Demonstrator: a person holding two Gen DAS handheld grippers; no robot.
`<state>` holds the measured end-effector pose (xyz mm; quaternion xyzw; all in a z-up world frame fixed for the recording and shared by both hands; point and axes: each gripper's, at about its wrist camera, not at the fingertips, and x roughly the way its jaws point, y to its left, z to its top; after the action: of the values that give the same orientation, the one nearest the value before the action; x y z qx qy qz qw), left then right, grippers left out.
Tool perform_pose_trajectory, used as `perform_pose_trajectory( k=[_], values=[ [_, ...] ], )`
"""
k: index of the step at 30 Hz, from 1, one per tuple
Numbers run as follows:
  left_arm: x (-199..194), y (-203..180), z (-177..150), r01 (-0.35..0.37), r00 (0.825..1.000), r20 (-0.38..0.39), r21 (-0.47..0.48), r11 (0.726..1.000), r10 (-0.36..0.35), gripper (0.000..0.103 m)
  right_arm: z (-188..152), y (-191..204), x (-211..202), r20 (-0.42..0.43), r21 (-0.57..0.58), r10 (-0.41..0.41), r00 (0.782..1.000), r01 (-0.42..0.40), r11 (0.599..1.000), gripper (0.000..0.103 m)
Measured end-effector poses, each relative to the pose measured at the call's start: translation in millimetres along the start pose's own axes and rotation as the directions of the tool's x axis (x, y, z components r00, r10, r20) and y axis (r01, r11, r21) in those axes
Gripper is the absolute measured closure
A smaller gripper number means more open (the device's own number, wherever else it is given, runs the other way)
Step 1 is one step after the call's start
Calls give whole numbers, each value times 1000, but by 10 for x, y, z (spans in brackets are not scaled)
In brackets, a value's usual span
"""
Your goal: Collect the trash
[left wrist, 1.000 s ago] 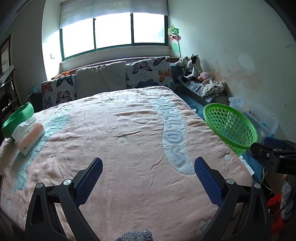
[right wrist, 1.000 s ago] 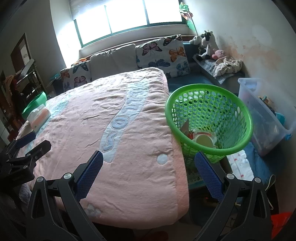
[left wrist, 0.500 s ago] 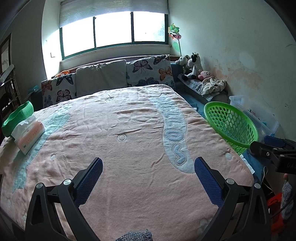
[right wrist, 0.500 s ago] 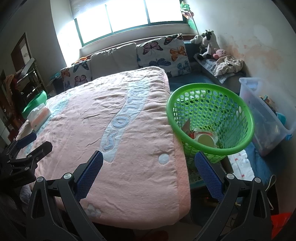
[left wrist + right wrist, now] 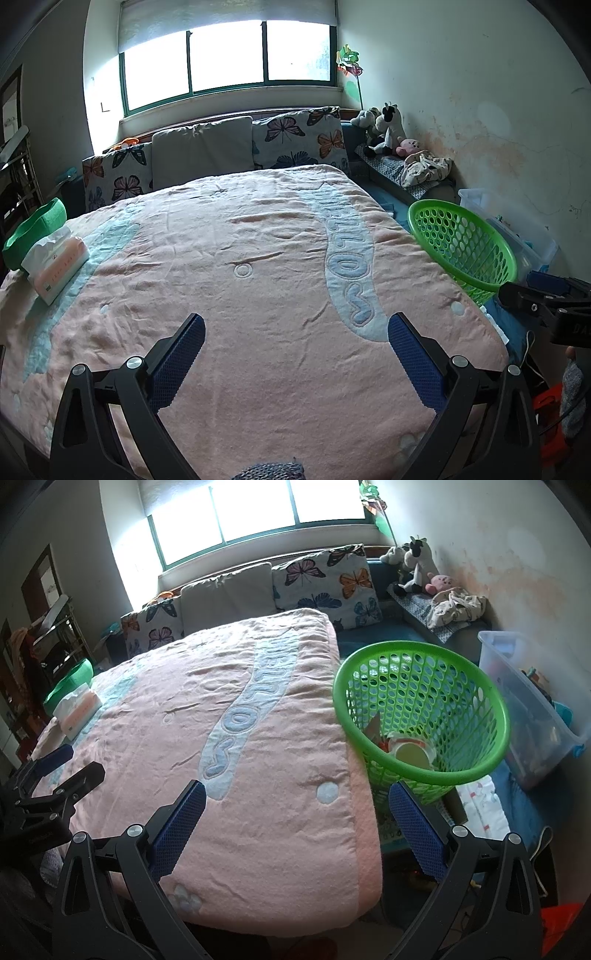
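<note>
A green perforated basket [image 5: 421, 709] stands on the floor at the bed's right side, also seen as the basket [image 5: 461, 243] in the left wrist view. Inside it lie a paper cup [image 5: 412, 755] and some scraps. My left gripper [image 5: 295, 332] hovers open over the near end of the pink blanket [image 5: 240, 295], nothing between its blue pads. My right gripper [image 5: 295, 805] is open too, above the blanket's near right corner, its right finger just in front of the basket. Each gripper shows at the edge of the other's view.
A tissue pack [image 5: 55, 262] and a green bowl-like object [image 5: 35, 229] sit at the bed's left edge. Pillows [image 5: 203, 151] line the headboard. Stuffed toys [image 5: 388, 129] and a clear storage bin [image 5: 532, 705] are along the right wall. A shelf [image 5: 48, 638] stands left.
Both grippers have drifted slightly back and up, so the bed and basket look a little farther. Both stay open and empty.
</note>
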<state>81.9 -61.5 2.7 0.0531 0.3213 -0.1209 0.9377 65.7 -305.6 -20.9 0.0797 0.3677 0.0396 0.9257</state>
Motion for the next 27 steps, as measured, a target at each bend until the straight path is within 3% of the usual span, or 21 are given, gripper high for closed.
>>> perform_pose_trajectory(
  k=[27],
  values=[
    [-2, 53, -26, -9, 1000, 7, -5, 1000, 9, 7, -10, -10, 7, -5, -1, 6, 1000, -6, 1000, 4]
  ],
)
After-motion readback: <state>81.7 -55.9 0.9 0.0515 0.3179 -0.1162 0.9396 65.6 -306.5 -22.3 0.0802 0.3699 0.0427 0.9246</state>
